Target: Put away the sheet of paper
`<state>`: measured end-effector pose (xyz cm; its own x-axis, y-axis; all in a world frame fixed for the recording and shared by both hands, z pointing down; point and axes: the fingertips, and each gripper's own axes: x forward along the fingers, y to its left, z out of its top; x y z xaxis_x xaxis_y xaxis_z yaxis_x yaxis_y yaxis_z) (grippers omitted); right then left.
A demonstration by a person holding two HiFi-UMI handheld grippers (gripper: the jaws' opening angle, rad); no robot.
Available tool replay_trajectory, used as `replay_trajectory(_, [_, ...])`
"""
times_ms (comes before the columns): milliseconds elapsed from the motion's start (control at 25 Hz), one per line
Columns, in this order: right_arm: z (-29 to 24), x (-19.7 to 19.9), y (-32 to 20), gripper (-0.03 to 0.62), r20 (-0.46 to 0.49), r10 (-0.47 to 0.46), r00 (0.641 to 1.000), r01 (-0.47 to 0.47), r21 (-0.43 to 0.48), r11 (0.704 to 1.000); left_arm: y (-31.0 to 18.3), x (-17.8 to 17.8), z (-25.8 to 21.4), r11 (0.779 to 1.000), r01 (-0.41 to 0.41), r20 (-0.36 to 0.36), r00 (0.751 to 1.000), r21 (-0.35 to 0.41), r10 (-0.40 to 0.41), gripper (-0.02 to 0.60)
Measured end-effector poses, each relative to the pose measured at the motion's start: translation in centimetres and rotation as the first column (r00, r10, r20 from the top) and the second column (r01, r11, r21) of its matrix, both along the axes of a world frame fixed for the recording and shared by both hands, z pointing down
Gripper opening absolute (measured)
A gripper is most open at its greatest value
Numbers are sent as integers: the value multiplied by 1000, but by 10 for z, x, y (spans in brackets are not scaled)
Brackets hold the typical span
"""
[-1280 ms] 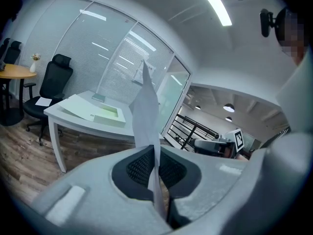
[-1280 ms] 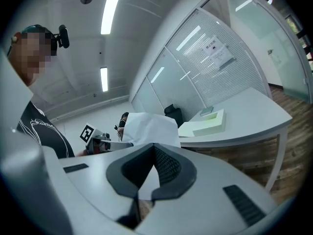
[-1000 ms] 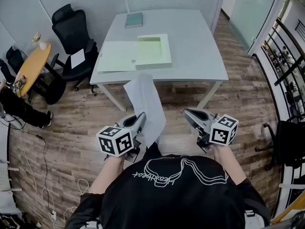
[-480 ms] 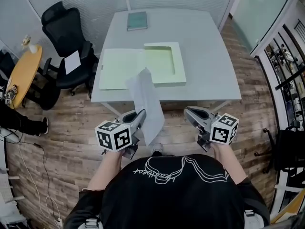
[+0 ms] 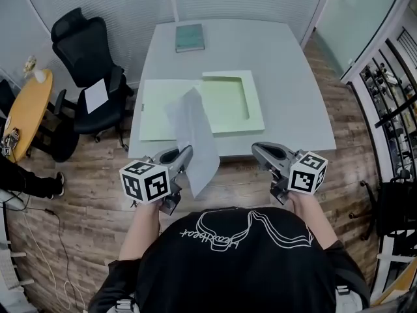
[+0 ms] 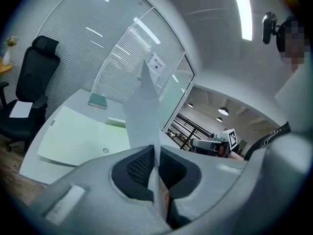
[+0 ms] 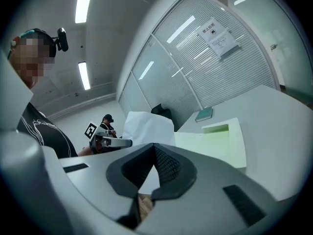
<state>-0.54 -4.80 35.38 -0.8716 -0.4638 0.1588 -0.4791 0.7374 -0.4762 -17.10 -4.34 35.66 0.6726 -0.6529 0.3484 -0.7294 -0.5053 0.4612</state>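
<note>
The sheet (image 5: 192, 139) stood on edge in the left gripper (image 5: 187, 151), whose jaws were clamped on its lower edge. It was held over the floor just short of the table (image 5: 287, 70), and in the head view its top overlapped the table's near edge. On the table straight beyond the sheet lay an open green folder (image 5: 225, 100), with only the near strip of tabletop before it. A book (image 5: 189, 37) lay at the table's far edge and a black chair (image 5: 81, 44) stood at the table's left side. Both grippers had come nearer the table than a second earlier, the sheet still pinched. The right gripper (image 5: 257, 150), jaws closed on nothing, was held beside the left, both pointing at the table and slightly downward.
</note>
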Motion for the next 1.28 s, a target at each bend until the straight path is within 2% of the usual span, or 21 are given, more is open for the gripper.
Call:
replay_trajectory(400, [1, -8, -19, 8, 23, 3, 1000, -2, -17, 1000, -22, -25, -7, 1000, 26, 37, 999, -3, -26, 12])
replay_trajectory(880, [28, 1, -93, 8, 45, 9, 999, -5, -101, 995, -91, -57, 17, 992, 85, 109, 991, -92, -75, 12])
replay_trajectory(1080, [38, 6, -122, 8, 50, 17, 999, -10, -136, 991, -121, -64, 17, 986, 106, 55, 994, -128, -99, 12])
replay_trajectory(1280, [43, 18, -136, 8, 90, 46, 995, -31, -159, 987, -138, -65, 11, 985, 117, 1, 993, -125, -118, 12])
